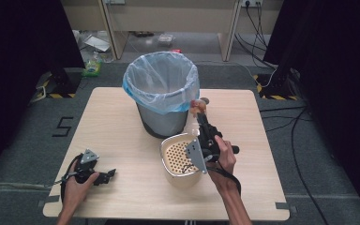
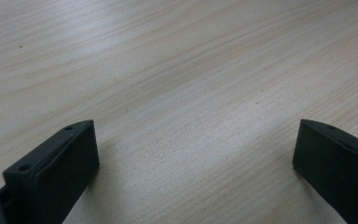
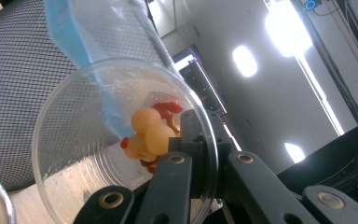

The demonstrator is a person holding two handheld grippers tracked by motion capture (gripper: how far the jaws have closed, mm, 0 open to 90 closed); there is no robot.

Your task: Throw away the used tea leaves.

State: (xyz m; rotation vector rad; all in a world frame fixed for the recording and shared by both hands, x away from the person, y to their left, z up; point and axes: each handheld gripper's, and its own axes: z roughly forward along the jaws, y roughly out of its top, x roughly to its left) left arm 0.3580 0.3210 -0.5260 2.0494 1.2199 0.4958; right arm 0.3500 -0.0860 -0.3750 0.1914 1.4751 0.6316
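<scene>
Food scraps [image 3: 149, 135], orange and red, sit inside a clear plastic cup [image 3: 98, 140] whose rim is pinched by the right tool [image 3: 200, 154], jaws narrow, raised beside the lined mesh bin [image 1: 163, 93], above a perforated beige basket [image 1: 180, 159]. The left tool [image 1: 104, 176] rests on the table [image 1: 117, 126], jaws wide, gripping nothing.
</scene>
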